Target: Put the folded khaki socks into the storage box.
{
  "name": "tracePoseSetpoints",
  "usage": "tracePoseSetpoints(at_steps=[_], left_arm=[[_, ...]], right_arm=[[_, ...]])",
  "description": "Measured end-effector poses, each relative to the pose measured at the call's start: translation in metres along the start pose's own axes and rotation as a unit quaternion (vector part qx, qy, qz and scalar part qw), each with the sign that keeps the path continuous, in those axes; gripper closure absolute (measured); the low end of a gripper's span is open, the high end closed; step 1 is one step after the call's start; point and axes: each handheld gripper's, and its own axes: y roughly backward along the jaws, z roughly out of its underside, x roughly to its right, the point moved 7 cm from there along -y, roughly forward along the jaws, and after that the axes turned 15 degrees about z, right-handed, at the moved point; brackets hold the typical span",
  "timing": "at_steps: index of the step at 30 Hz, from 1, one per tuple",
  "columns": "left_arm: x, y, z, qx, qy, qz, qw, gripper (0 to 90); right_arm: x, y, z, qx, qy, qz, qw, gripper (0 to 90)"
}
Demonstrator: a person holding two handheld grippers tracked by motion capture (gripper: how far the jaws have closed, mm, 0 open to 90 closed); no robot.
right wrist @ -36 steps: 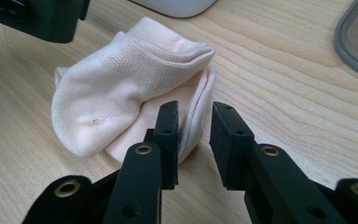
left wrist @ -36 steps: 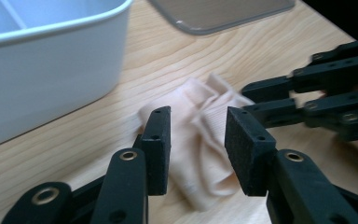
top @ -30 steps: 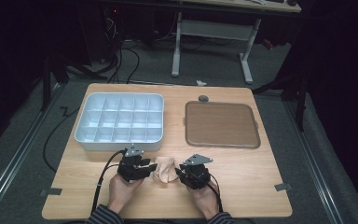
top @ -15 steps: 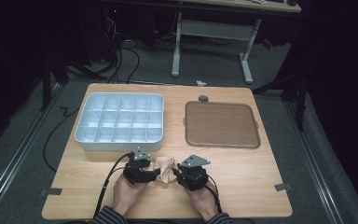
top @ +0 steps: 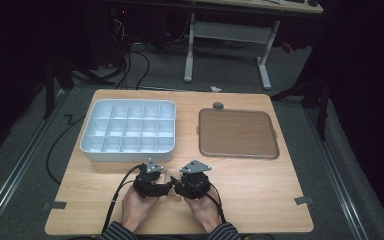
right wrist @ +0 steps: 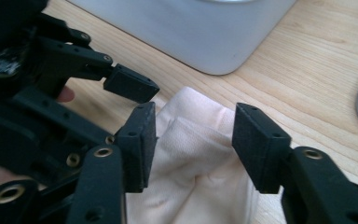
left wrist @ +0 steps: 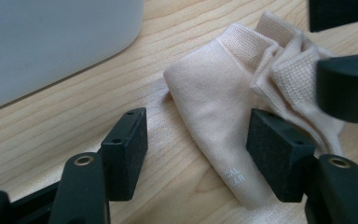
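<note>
Lying on the pale wooden table between the two grippers, the small cream knitted sock is running its long axis from one tool across to the other. The left gripper is standing spread, its jaws having just been opening, with the sock's smooth toe end resting between them but not pressed. The right gripper is likewise standing apart after just opening, straddling the bunched cuff end without pinching it. Both are sitting equally near, so either could be closing next. Just beyond the left gripper, the white compartmented plastic tray is waiting.
</note>
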Motion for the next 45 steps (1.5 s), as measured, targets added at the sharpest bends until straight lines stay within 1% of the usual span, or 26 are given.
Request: tracePoseSetpoints(at_steps=[5, 6, 7, 9, 11, 18, 23, 26, 29, 33, 37, 39, 40, 41, 43, 45], left_arm=[[0.001, -0.001, 0.000, -0.001, -0.003, -0.003, 1.0000, 37.7], [0.001, -0.001, 0.000, -0.001, -0.003, -0.003, 1.0000, 37.6], [0.001, -0.001, 0.000, 0.000, -0.004, -0.004, 1.0000, 37.6], [0.001, -0.001, 0.000, 0.000, -0.005, -0.005, 1.0000, 37.6], [0.001, -0.001, 0.000, -0.001, -0.006, -0.006, 1.0000, 37.5], [0.001, -0.001, 0.000, 0.000, -0.009, -0.007, 0.9999, 37.1], [0.000, -0.001, 0.001, 0.000, -0.011, -0.007, 0.9999, 37.1], [0.000, -0.001, 0.001, 0.003, -0.011, -0.008, 0.9999, 37.1], [0.001, 0.000, 0.002, 0.003, -0.010, -0.009, 0.9999, 37.1], [0.001, 0.000, 0.002, 0.003, -0.008, -0.011, 0.9999, 37.1], [0.001, 0.001, 0.003, -0.001, -0.011, -0.010, 0.9999, 37.1], [0.001, 0.001, 0.003, -0.003, -0.016, -0.008, 0.9998, 37.1], [0.001, 0.001, 0.004, -0.004, -0.018, -0.007, 0.9998, 37.1], [0.001, 0.001, 0.004, -0.004, -0.020, -0.006, 0.9998, 37.1], [0.001, 0.001, 0.004, -0.004, -0.019, -0.007, 0.9998, 37.1], [0.001, 0.001, 0.004, -0.005, -0.019, -0.008, 0.9998, 37.1]], right_arm=[[-0.003, -0.009, -0.003, -0.014, -0.003, 0.010, 0.9998, 44.0], [-0.004, -0.012, -0.003, -0.019, -0.007, 0.011, 0.9997, 43.9], [-0.004, -0.015, -0.003, -0.023, -0.004, 0.014, 0.9996, 43.8], [-0.004, -0.020, -0.001, -0.033, -0.005, 0.015, 0.9993, 43.7], [-0.002, -0.021, 0.001, -0.037, -0.005, 0.019, 0.9991, 44.1], [0.014, -0.014, 0.010, -0.041, -0.012, 0.032, 0.9986, 45.5], [0.027, -0.008, 0.021, -0.037, -0.013, 0.039, 0.9985, 46.4], [0.033, -0.006, 0.027, -0.039, -0.017, 0.034, 0.9985, 46.5], [0.039, -0.005, 0.030, -0.040, -0.013, 0.033, 0.9986, 46.6], [0.043, -0.006, 0.033, -0.043, -0.004, 0.038, 0.9984, 46.5], [0.044, -0.010, 0.036, -0.044, -0.001, 0.040, 0.9982, 46.5], [0.042, -0.013, 0.039, -0.047, 0.002, 0.031, 0.9984, 45.6], [0.041, -0.015, 0.041, -0.050, -0.001, 0.026, 0.9984, 45.4], [0.040, -0.016, 0.042, -0.048, -0.006, 0.023, 0.9986, 45.4], [0.041, -0.017, 0.043, -0.043, -0.008, 0.020, 0.9988, 45.0], [0.042, -0.017, 0.042, -0.047, -0.010, 0.018, 0.9987, 44.8]])
